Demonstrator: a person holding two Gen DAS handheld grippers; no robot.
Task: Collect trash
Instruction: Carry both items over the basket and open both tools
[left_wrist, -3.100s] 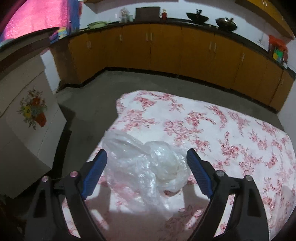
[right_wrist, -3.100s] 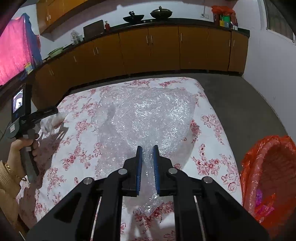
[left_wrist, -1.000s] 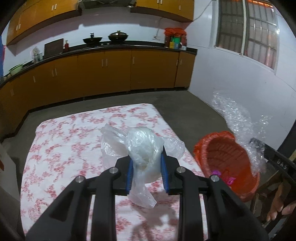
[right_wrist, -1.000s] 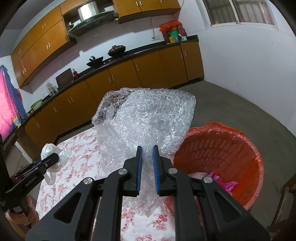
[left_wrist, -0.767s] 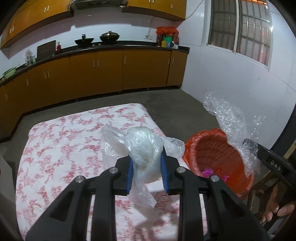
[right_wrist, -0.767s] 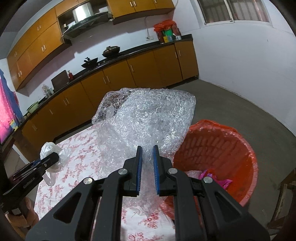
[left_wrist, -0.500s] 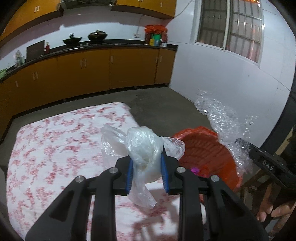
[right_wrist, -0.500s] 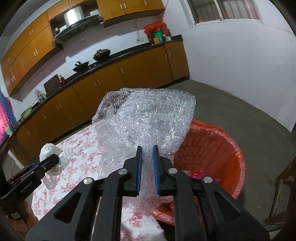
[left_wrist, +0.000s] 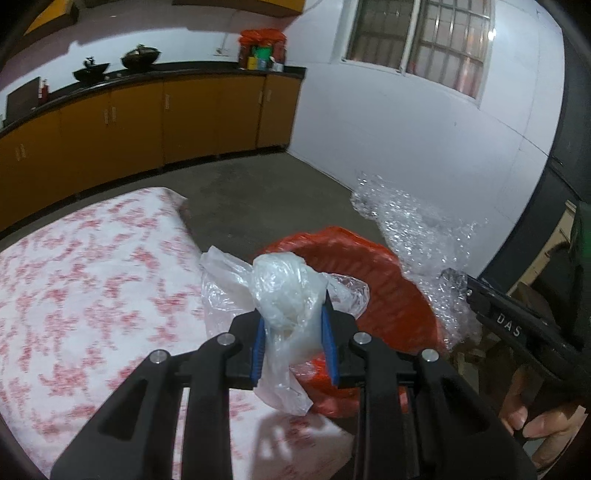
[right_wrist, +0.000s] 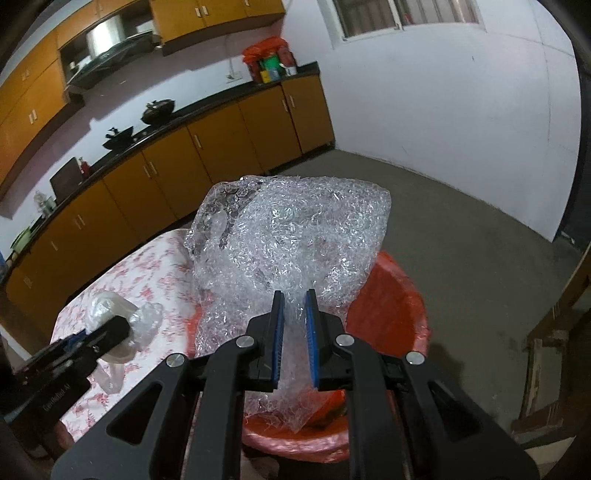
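Dim indoor light with a cool violet cast on the white wall (left_wrist: 406, 122). The barred window (left_wrist: 417, 40) far right glows faintly pink. The floral cloth (left_wrist: 92, 280) is smeared by motion blur in the left view; the right view is sharper. Fisheye bending curves the cabinets (right_wrist: 166, 177), corners black. Glints sparkle on the bubble wrap (right_wrist: 291, 240).

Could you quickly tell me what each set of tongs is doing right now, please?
Left tongs: closed on the crumpled clear plastic bag.
Right tongs: closed on the sheet of bubble wrap, above the orange bin.
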